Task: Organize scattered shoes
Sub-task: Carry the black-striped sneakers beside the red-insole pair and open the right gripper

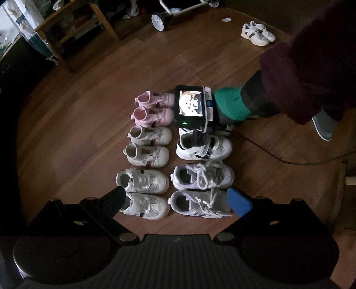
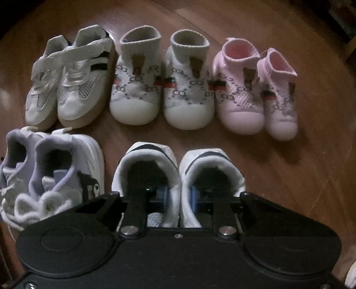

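Note:
Small shoes stand in two rows on the wooden floor: pink sock shoes, white sock shoes, white strap sneakers and lavender laced sneakers. My right gripper has one finger inside each shoe of a white-and-navy sneaker pair and is shut on their two touching inner walls. In the left wrist view the right gripper sits at the far end of the right row, over the white-and-navy sneaker. My left gripper hangs open above the near end of the rows, holding nothing.
Another white sneaker pair lies apart at the far right. A dark sleeve with a green cuff reaches in from the right. A grey slipper and a black cable are at the right; a stroller wheel and wooden shelf stand behind.

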### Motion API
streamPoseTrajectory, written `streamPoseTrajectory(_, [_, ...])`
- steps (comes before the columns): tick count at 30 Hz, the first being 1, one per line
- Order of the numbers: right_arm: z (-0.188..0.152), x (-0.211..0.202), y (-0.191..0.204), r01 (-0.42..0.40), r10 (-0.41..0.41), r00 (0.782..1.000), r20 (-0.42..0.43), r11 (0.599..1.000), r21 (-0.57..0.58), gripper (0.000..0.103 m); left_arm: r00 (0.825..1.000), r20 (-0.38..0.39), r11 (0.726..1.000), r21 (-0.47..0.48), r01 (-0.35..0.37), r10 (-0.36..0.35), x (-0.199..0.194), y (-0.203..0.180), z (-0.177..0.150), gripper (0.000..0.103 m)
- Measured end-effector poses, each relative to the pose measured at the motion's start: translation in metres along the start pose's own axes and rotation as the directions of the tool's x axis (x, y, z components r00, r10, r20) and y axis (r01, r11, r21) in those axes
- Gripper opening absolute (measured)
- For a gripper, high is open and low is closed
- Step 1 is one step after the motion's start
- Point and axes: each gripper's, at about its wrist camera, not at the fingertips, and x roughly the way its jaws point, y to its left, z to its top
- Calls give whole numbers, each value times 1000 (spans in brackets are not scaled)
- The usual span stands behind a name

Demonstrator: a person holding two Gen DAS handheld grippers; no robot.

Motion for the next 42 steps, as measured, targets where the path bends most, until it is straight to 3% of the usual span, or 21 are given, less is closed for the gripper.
streamPoseTrajectory(7, [-31, -45, -35, -98, 75, 990, 119, 975, 199, 15, 1000, 9, 1000, 30, -7, 7, 5, -4, 24, 98])
streamPoseTrajectory(14, [-86, -94, -99, -129, 46, 975, 217, 914, 385, 15, 1000, 25, 995, 96, -7, 5, 12, -17, 60, 98])
streamPoseTrajectory(23, [-175, -116, -219, 44, -118, 986, 121, 870, 492, 15, 1000, -2, 988, 152, 8, -8, 35, -33, 97, 98])
streamPoseTrajectory(30, [-237, -112, -324, 190, -224, 975, -4, 820, 540, 15, 996, -82, 982, 186, 40, -25, 60, -44, 104, 98])
streamPoseTrajectory(34, [-254, -106, -374, 200, -234, 972, -20, 779, 594, 15, 993, -106, 981, 180, 78, -60, 69, -51, 107, 98])
streamPoseTrajectory(42, [-245, -79, -434, 168, -222, 975, 8, 758, 631, 15, 985, -152, 972, 203, 116, -86, 85, -60, 112, 98])
